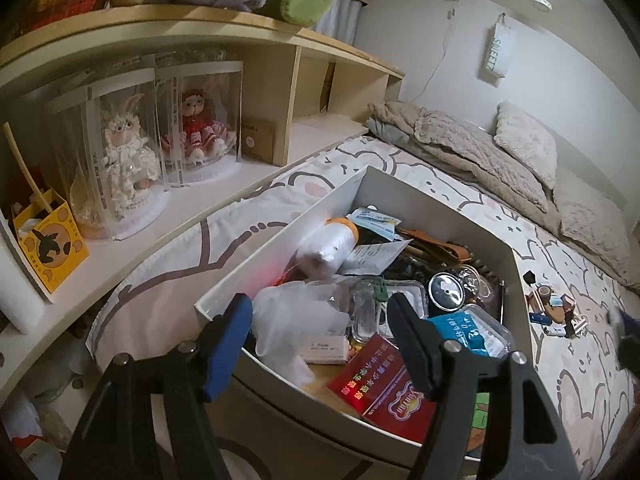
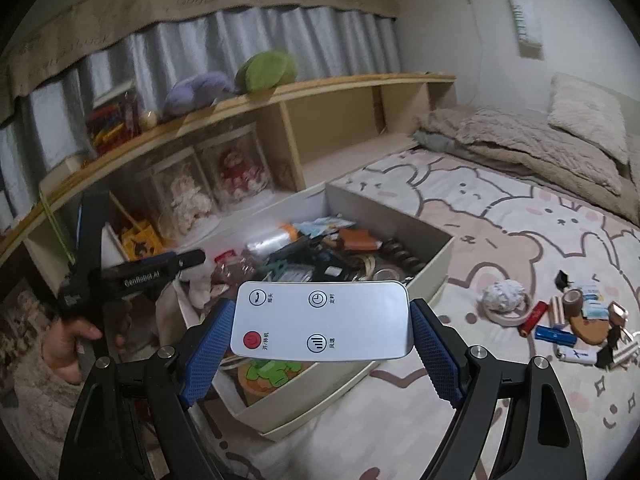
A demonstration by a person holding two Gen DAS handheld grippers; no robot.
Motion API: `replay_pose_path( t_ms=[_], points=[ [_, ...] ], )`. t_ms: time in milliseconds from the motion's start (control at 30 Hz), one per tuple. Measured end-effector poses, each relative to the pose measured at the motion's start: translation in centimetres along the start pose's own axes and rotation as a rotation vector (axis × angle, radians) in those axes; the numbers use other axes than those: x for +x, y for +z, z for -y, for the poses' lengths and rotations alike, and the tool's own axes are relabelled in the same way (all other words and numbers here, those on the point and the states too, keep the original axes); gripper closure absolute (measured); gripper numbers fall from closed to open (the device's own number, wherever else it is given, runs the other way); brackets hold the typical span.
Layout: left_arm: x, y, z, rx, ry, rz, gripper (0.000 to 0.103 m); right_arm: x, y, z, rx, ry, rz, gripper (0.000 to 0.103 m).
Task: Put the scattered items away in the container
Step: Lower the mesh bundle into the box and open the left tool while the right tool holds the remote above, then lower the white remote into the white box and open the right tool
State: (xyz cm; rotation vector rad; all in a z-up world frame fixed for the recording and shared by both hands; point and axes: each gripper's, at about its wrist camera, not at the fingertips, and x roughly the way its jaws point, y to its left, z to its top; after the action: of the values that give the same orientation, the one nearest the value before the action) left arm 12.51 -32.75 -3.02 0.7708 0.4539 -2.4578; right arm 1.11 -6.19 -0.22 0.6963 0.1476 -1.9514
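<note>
A long white open box point(image 1: 400, 186) point(image 2: 432, 276) lies on the bed, full of mixed small items. My right gripper point(image 2: 320, 344) is shut on a white remote control point(image 2: 320, 320) with a red button and holds it flat above the box's near end. My left gripper point(image 1: 320, 344) is open and empty, over the box's near left corner; it also shows at the left of the right wrist view point(image 2: 188, 260). A pile of scattered items point(image 2: 576, 320) point(image 1: 554, 312) lies on the sheet to the right of the box: a red tube, a blue tube, tape rolls, a crumpled white ball.
A wooden shelf unit point(image 1: 200, 184) point(image 2: 304, 132) runs along the bed's left side with boxed dolls and a yellow carton point(image 1: 52, 248). Folded beige blankets and a pillow point(image 2: 540, 144) lie at the head of the bed. The sheet has a bear print.
</note>
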Motion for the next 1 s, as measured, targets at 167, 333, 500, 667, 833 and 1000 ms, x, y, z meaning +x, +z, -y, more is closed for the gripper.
replay_pose_path(
  t_ms=[167,333,500,667,833,1000],
  points=[
    [-0.7,-0.6,0.8,0.035,-0.013,0.011,0.033,3.4,-0.4,-1.7,-0.117,0.022,-0.104,0.016],
    [-1.2,-1.3,1.9,0.085,-0.017,0.016,0.033,5.9,-0.6,-2.5,-0.206,0.040,-0.211,0.016],
    [-1.4,-1.7,2.3,0.096,-0.039,0.017,0.033,7.1,-0.6,-2.9,-0.275,0.070,-0.274,0.016],
    [-1.7,-1.9,2.7,0.111,-0.047,0.021,0.033,8.0,-0.5,-3.4,-0.374,0.092,-0.334,0.016],
    [-1.4,-2.1,2.9,0.117,-0.045,0.015,0.033,8.5,-0.2,-4.0,-0.394,0.166,-0.405,0.016],
    [-1.5,-2.4,2.9,0.117,-0.050,0.014,0.033,8.7,-0.4,-5.0,-0.449,0.198,-0.445,0.016]
  ],
)
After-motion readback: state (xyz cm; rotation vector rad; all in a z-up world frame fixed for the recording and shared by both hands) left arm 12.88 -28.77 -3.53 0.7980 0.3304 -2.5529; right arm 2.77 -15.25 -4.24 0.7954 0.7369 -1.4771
